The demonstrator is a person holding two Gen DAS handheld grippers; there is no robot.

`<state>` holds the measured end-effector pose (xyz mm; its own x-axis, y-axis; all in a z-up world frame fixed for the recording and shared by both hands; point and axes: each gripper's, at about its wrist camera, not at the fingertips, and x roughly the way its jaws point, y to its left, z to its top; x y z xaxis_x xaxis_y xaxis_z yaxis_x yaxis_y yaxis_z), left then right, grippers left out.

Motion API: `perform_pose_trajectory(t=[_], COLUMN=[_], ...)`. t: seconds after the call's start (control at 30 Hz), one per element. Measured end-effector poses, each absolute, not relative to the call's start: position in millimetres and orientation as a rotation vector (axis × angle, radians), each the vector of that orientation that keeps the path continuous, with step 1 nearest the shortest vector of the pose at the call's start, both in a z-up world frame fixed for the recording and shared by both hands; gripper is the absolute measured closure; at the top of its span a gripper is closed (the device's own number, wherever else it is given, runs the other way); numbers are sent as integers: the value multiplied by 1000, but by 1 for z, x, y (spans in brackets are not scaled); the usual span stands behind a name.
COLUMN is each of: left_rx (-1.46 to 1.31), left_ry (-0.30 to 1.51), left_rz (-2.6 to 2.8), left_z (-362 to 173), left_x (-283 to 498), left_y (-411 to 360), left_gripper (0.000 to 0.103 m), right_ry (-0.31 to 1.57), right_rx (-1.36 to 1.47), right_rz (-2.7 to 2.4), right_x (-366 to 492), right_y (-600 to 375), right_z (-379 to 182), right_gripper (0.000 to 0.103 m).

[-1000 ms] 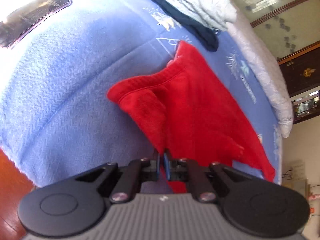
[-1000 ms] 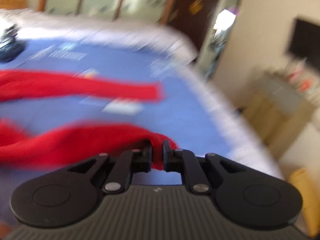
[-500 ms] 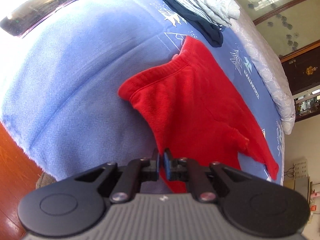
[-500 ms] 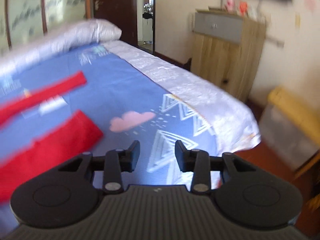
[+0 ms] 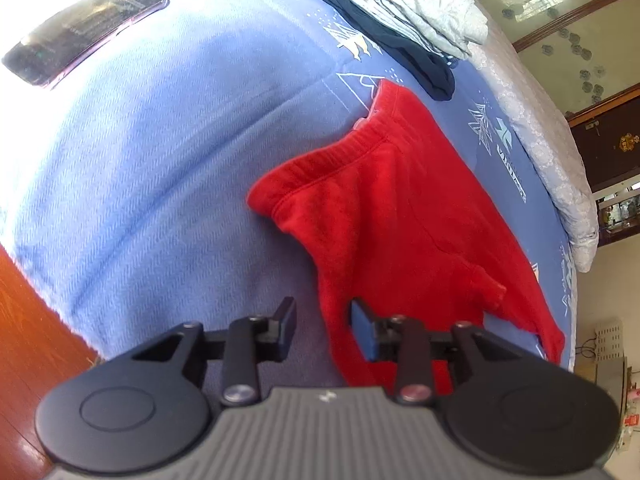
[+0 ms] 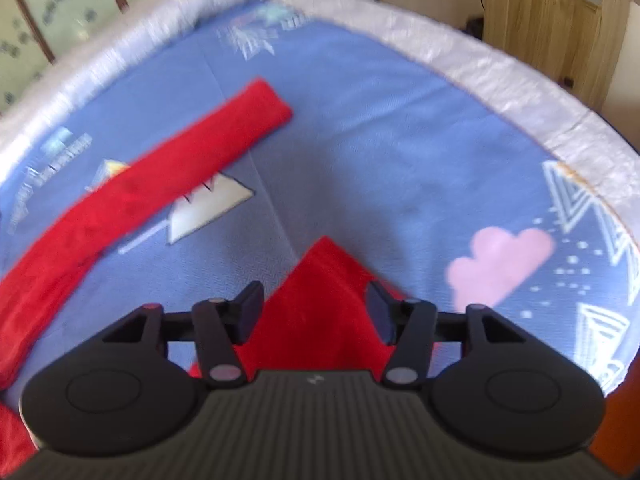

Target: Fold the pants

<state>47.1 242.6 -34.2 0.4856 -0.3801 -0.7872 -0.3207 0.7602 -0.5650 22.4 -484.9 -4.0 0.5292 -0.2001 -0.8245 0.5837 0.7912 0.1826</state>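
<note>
Blue patterned bed cover (image 5: pixel 160 160), grey quilted border, wooden floor alongside: bears red fleece pants (image 5: pixel 400 216), waistband toward a folded grey-and-navy clothes pile (image 5: pixel 400 20), legs running away lengthwise. Left gripper (image 5: pixel 323 326): jaws opening, pants edge loose between them. Right gripper (image 6: pixel 315 308): jaws opening over a red leg end, unpinched.

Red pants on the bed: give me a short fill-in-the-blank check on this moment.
1. The pants are coloured ____.
2. They lie on a ____ bedspread.
3. The dark phone lies near the bedspread's far ____ corner in the left wrist view.
4. The pants' legs lie ____, not stacked.

Missing: red; blue; left; apart
</note>
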Motion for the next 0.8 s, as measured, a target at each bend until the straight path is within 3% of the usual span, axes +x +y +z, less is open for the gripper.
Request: perform_pose_trajectory(t=[0.1,0.23,0.27,0.3,0.37,0.4,0.5,0.67,0.8], left_rx=[-746,-756,-757,-758,-779,-796,-764,-757,-774], left_ry=[1109,1126,1126,1129,1137,1135,1113,1066,1052], left_rz=[-35,-44,-48,-50,-66,-80,-89,-116,-120], left_z=[-41,-50,-52,-54,-58,-59,-53,-34,-30], left_x=[53,58,59,61,63,64,61,49,40], left_y=[244,245,245,245,246,246,243,248,252], left_gripper=[67,67,70,72,93,96,97,97,97], right_ry=[942,962,958,948,934,931,832,478,231], right_rx=[384,274,250,223,143,131,284,599,780], right_rz=[-568,-622,-623,-616,-615,-612,-603,-545,-460], right_x=[41,54,53,52,49,45,14,-88,-187], right_y=[-474,-461,-459,-457,-453,-453,-471,-501,-518], right_z=[-14,-20,-21,-22,-20,-18,0,52,52], right_gripper=[36,36,41,56,84,90,93,93,92])
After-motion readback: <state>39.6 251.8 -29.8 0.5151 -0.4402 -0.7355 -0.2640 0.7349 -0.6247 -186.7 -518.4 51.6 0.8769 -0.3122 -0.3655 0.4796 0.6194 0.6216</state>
